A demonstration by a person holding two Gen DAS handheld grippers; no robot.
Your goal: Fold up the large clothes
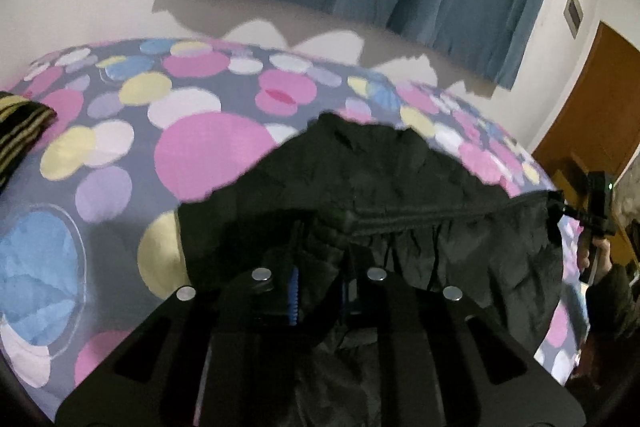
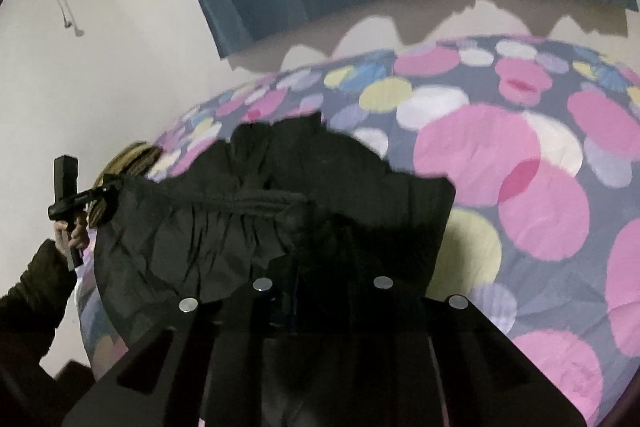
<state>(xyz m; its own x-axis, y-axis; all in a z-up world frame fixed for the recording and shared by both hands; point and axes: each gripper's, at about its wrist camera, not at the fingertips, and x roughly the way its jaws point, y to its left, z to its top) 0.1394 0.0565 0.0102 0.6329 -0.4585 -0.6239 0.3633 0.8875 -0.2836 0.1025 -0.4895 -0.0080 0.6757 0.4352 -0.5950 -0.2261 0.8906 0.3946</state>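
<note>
Matt black cloth garment (image 1: 400, 179), cotton bedspread (image 1: 120, 163)

Open spotted bedspread (image 1: 208, 155) beyond the black garment (image 1: 380, 179); striped cloth (image 1: 20, 123) far left

Bed with patterned cover, two items on it

Bed (image 1: 208, 155) carries a grey cover printed with pink, yellow, blue and white circles. Black garment (image 1: 400, 187) lies partly on the cover, its near edge raised. Striped yellow-and-black cloth (image 1: 20, 123) rests at the bed's edge, left of the garment.
</note>
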